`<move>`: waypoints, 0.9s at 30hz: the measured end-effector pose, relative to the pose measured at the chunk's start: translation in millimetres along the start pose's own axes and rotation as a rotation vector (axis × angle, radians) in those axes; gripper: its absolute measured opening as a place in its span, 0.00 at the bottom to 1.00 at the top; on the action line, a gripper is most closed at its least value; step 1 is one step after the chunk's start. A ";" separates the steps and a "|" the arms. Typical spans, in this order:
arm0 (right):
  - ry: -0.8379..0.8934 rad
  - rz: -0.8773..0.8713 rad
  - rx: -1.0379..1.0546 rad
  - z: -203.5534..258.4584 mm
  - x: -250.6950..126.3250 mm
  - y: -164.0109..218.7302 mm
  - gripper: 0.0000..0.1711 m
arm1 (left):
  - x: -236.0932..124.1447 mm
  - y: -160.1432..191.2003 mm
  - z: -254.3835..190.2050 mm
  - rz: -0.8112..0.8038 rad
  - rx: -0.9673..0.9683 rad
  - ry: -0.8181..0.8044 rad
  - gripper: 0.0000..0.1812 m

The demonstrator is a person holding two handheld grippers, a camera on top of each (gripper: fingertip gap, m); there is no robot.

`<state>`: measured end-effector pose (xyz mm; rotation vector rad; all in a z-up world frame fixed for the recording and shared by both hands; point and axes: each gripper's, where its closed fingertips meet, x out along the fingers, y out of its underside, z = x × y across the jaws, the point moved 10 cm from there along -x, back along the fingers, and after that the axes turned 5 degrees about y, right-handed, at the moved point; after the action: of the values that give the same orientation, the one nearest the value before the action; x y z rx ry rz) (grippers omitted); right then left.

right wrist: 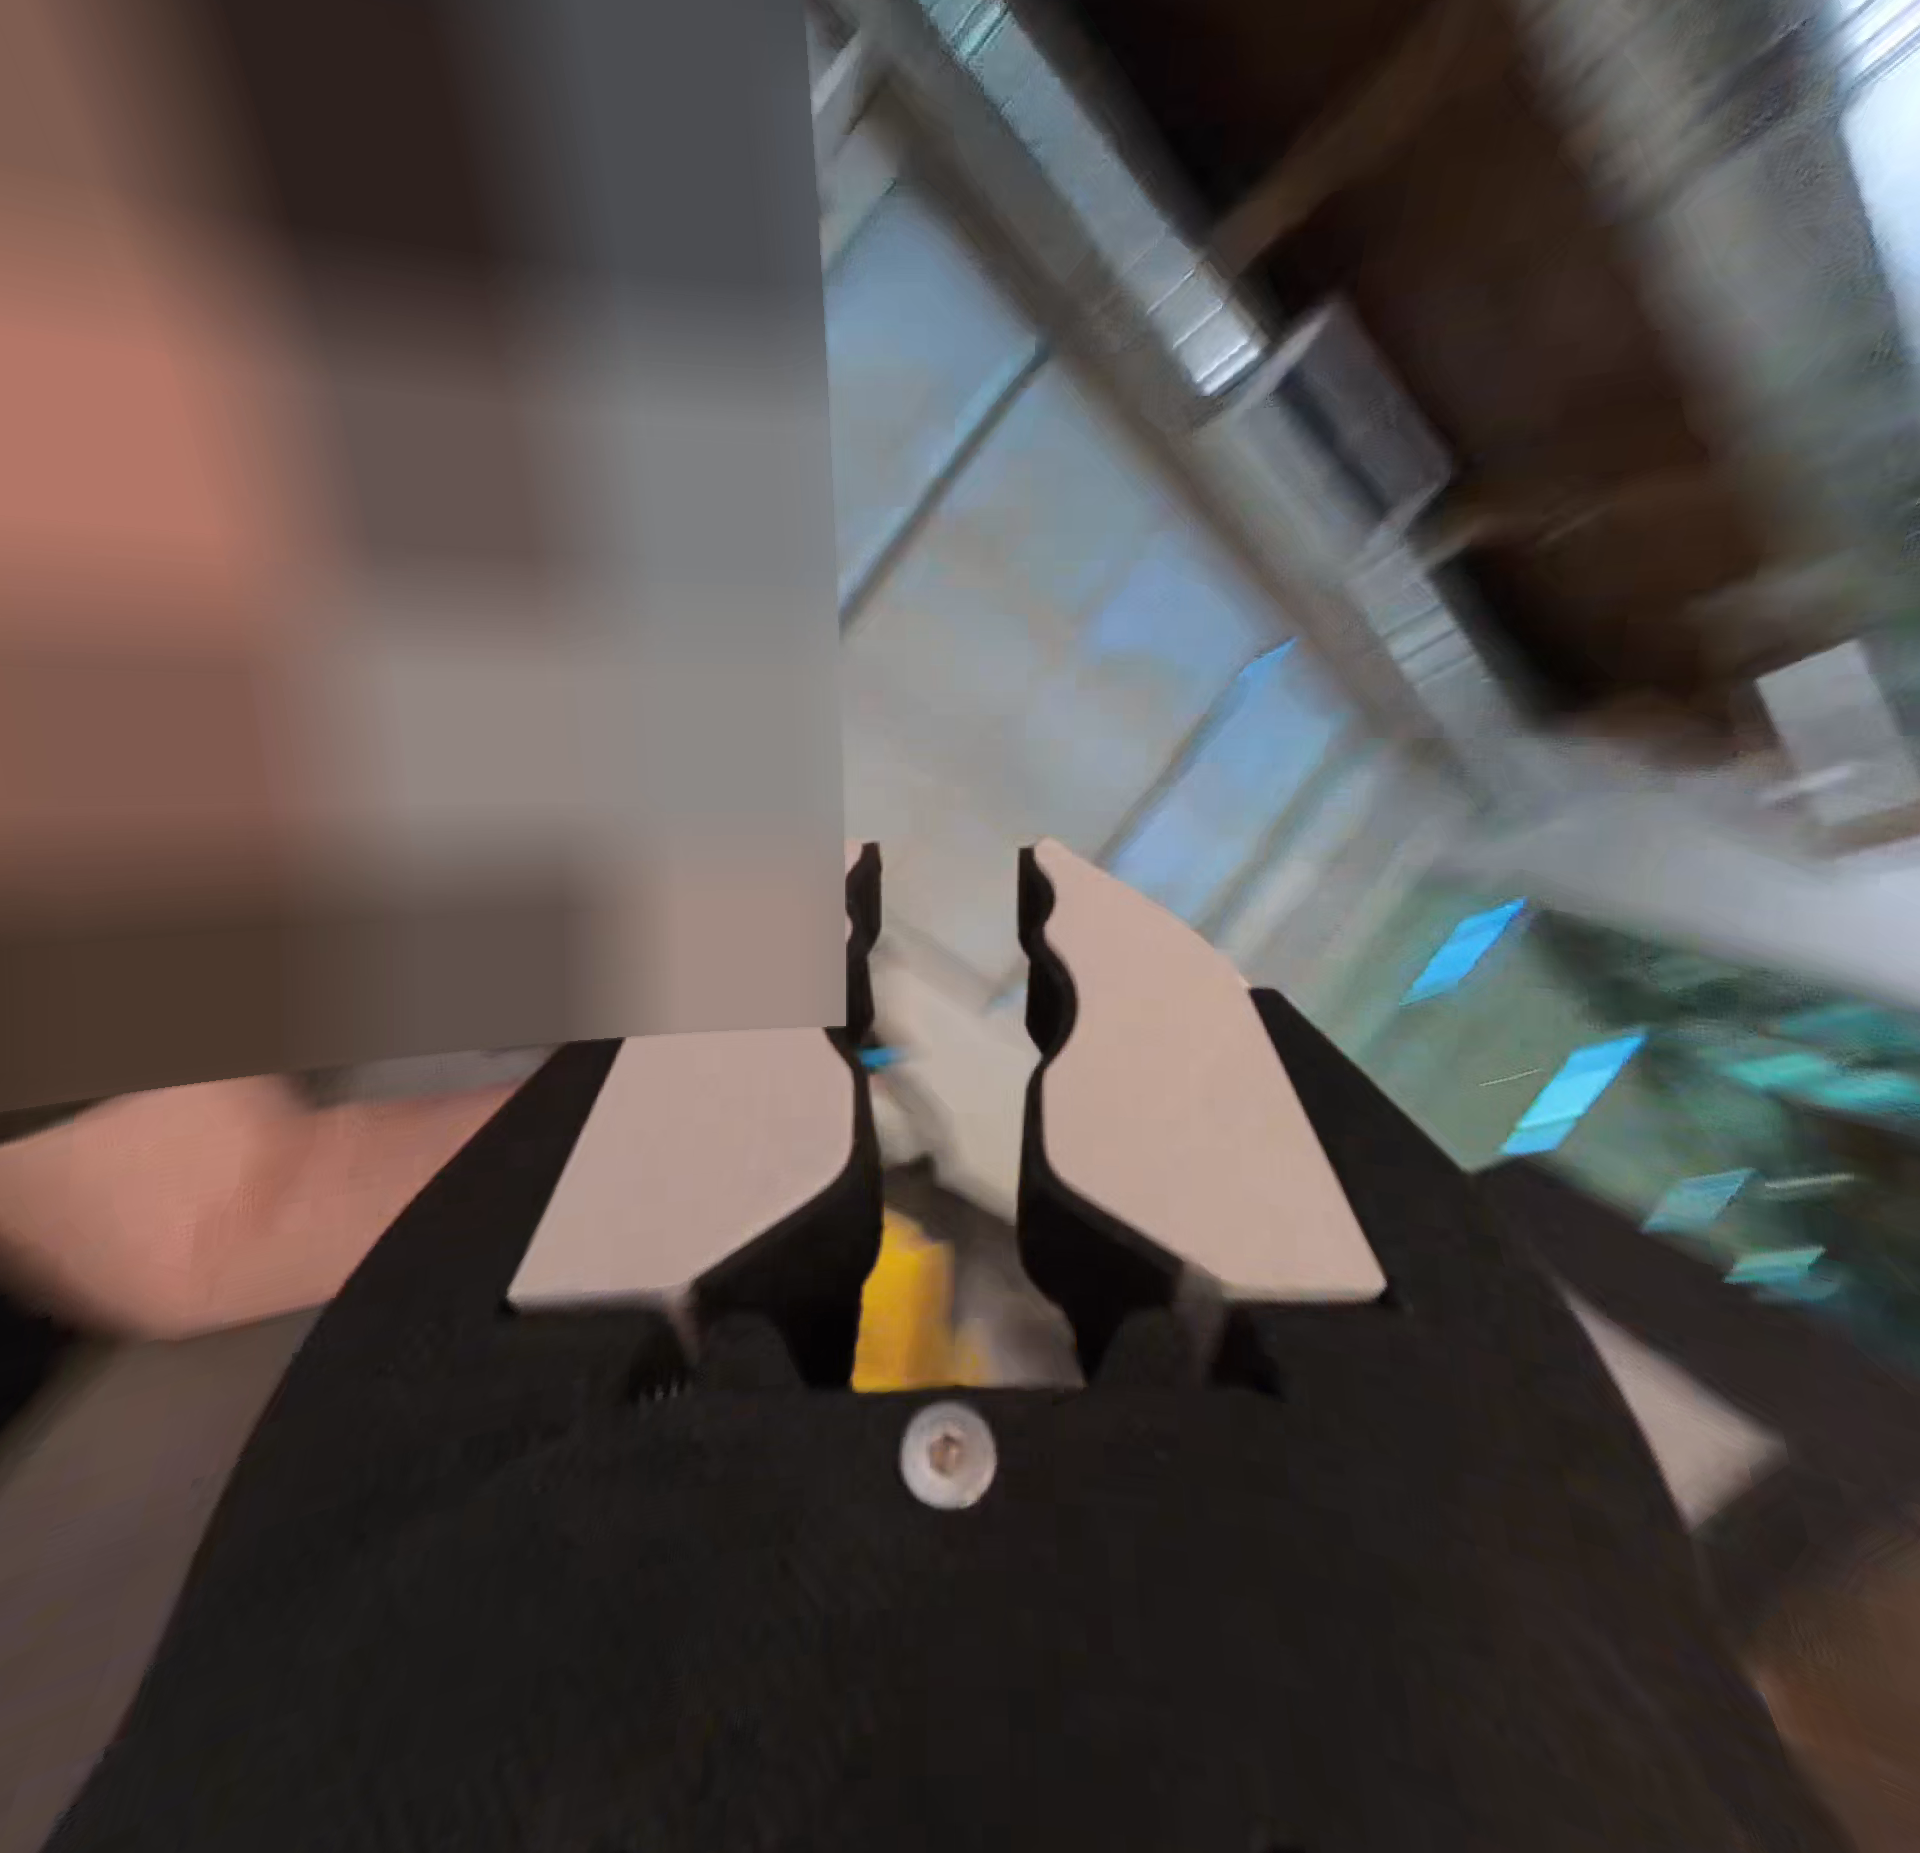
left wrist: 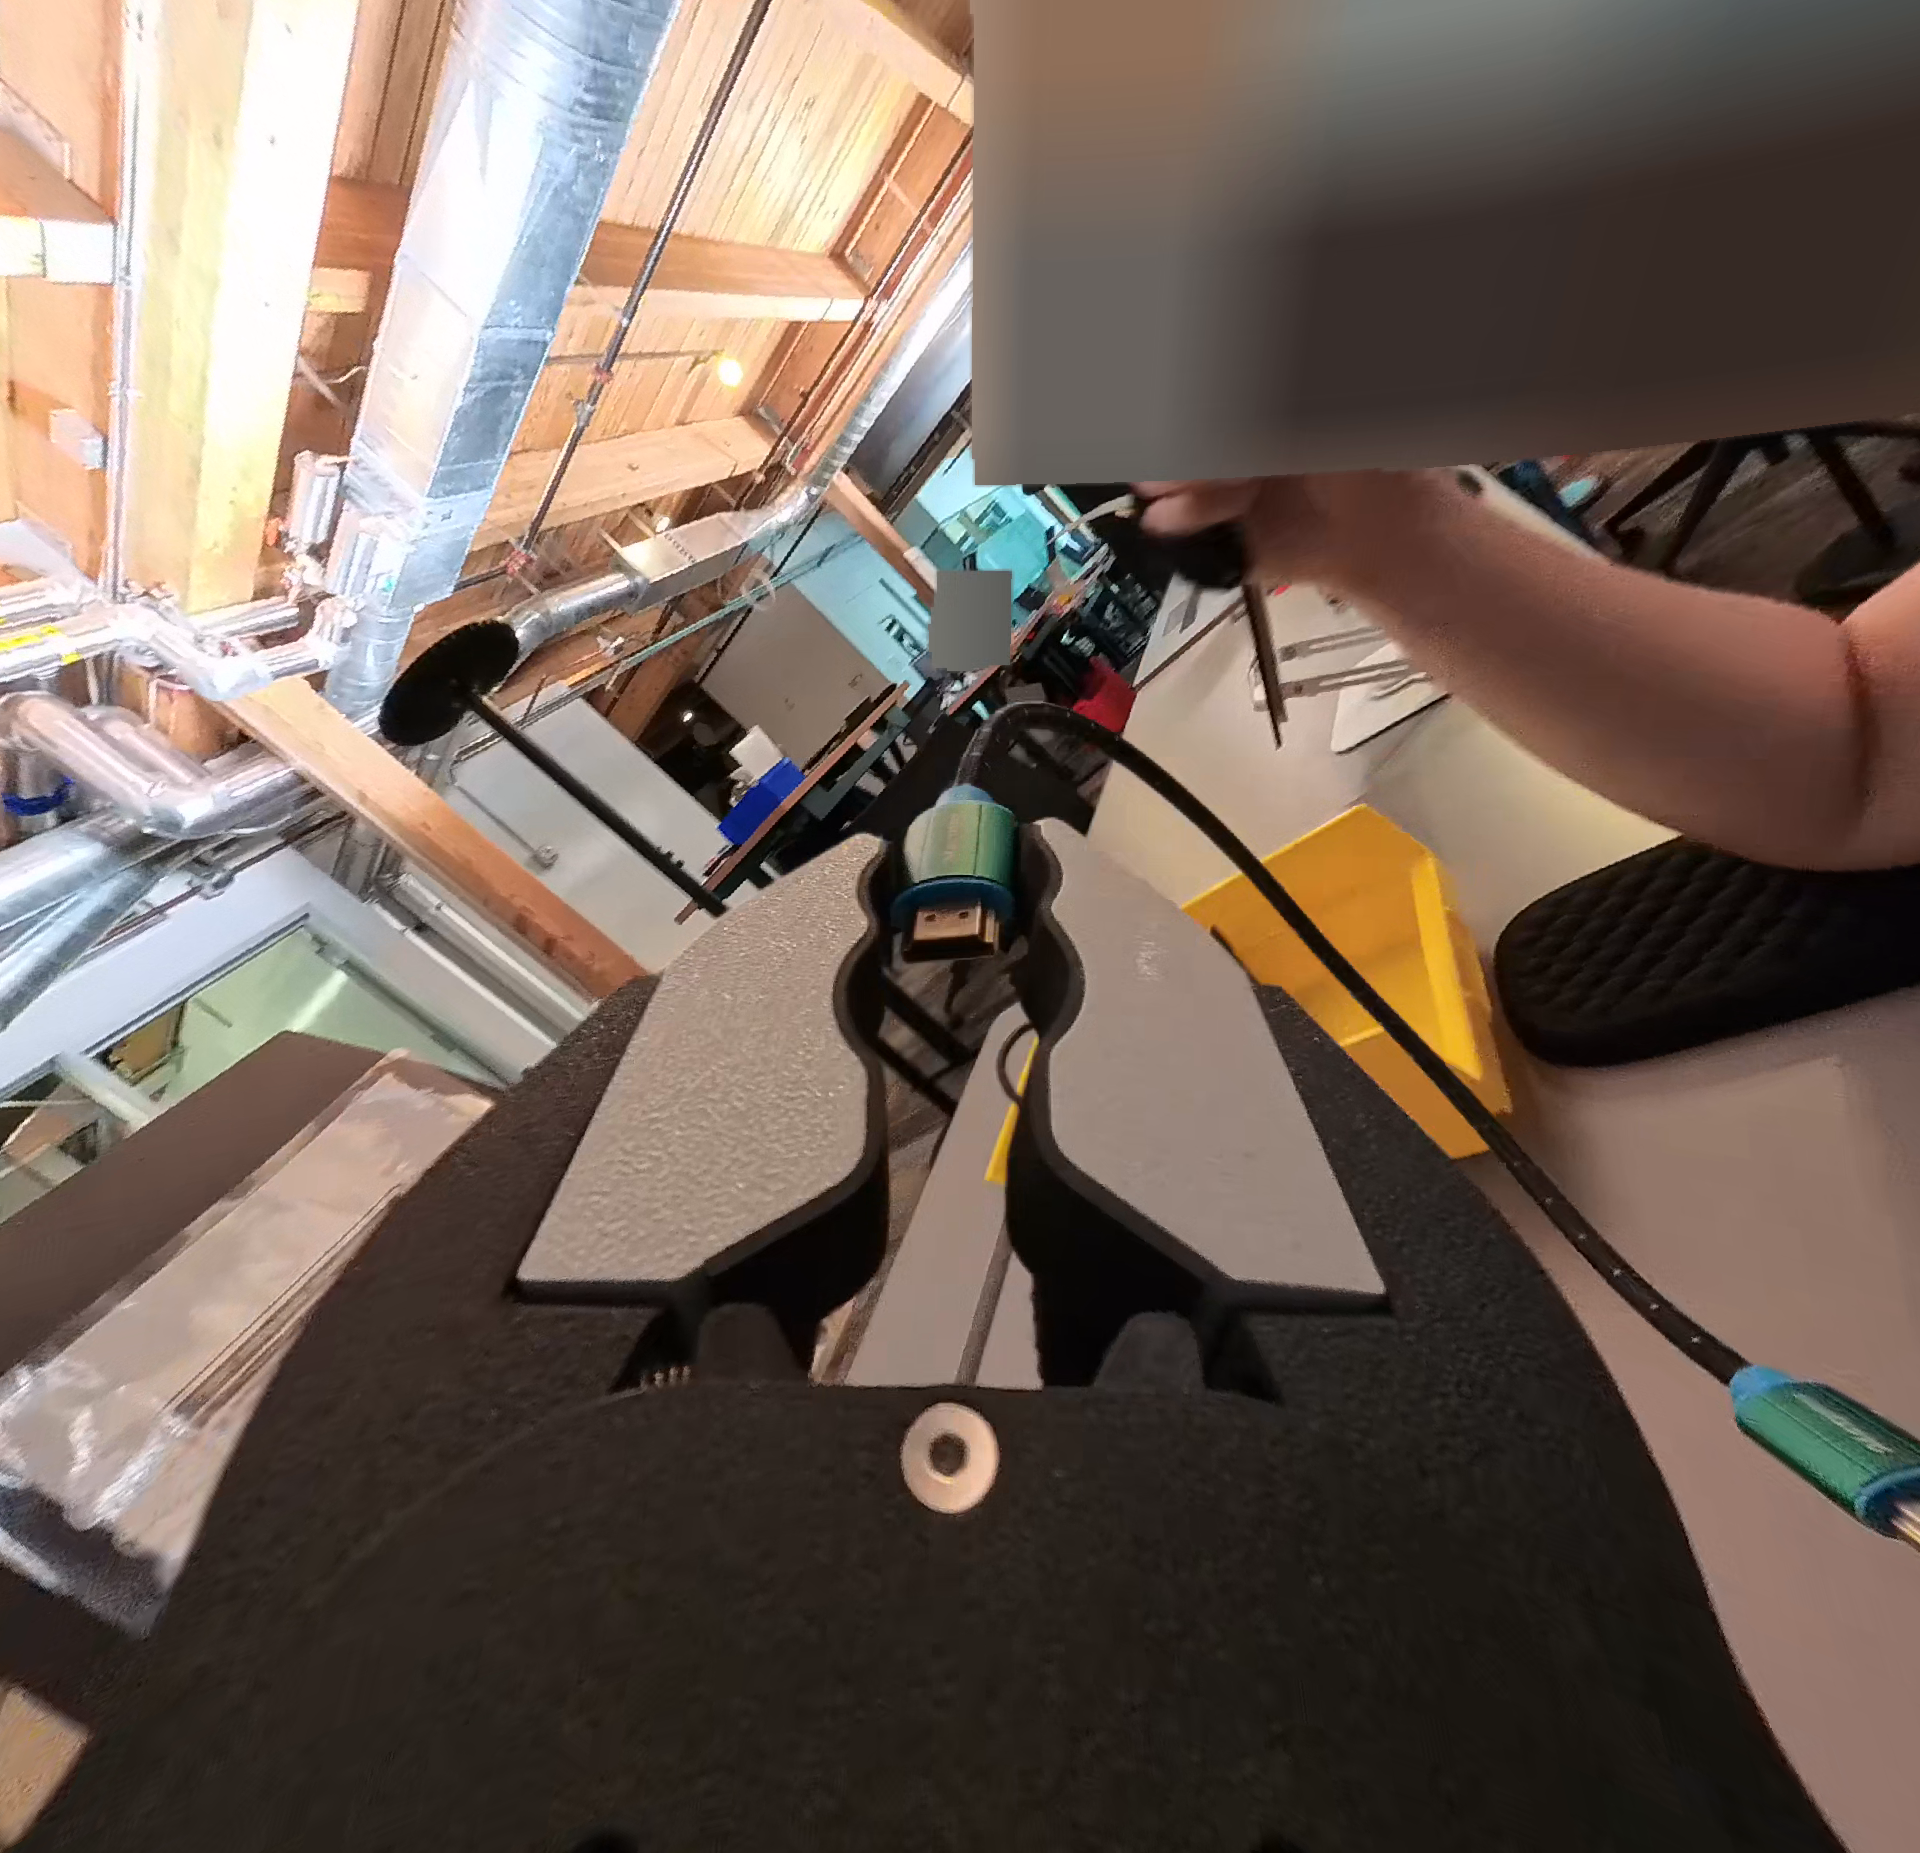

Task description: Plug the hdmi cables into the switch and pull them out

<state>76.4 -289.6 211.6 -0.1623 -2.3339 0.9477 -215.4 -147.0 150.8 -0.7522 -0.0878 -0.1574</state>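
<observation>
In the left wrist view my left gripper (left wrist: 954,884) is shut on an HDMI plug (left wrist: 954,868) with a green and blue shell. The plug's gold metal end points back toward the camera. Its black cable (left wrist: 1299,930) arcs right and down to a second green and blue HDMI plug (left wrist: 1839,1450) at the right edge. The gripper is tilted up toward the ceiling. In the right wrist view my right gripper (right wrist: 951,920) is open and empty, with a clear gap between the fingers. That view is motion blurred. The switch is not in view.
A yellow bin (left wrist: 1371,962) stands on the grey table (left wrist: 1683,1211) to the right. A black padded armrest (left wrist: 1704,951) lies beyond it, under a person's arm (left wrist: 1621,660). A clear plastic block (left wrist: 197,1315) is at the lower left. Wooden beams and silver ducts (left wrist: 499,276) fill the ceiling.
</observation>
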 end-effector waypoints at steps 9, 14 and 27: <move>0.261 0.376 -0.160 -74.0 -33.5 110.6 0.27 | 14.5 -16.1 -11.6 -0.141 -0.066 0.085 0.12; 0.030 0.360 -0.126 -33.3 15.6 152.1 0.28 | 21.1 -11.5 -10.7 -0.190 -0.138 0.118 0.12; -0.194 0.094 0.131 20.1 55.2 128.5 0.22 | 31.4 5.1 -9.4 -0.145 -0.203 0.142 0.12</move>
<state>6.1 -188.9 141.7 -0.1330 -2.4475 1.2075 -183.4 -153.3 144.8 -0.9353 0.0094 -0.3613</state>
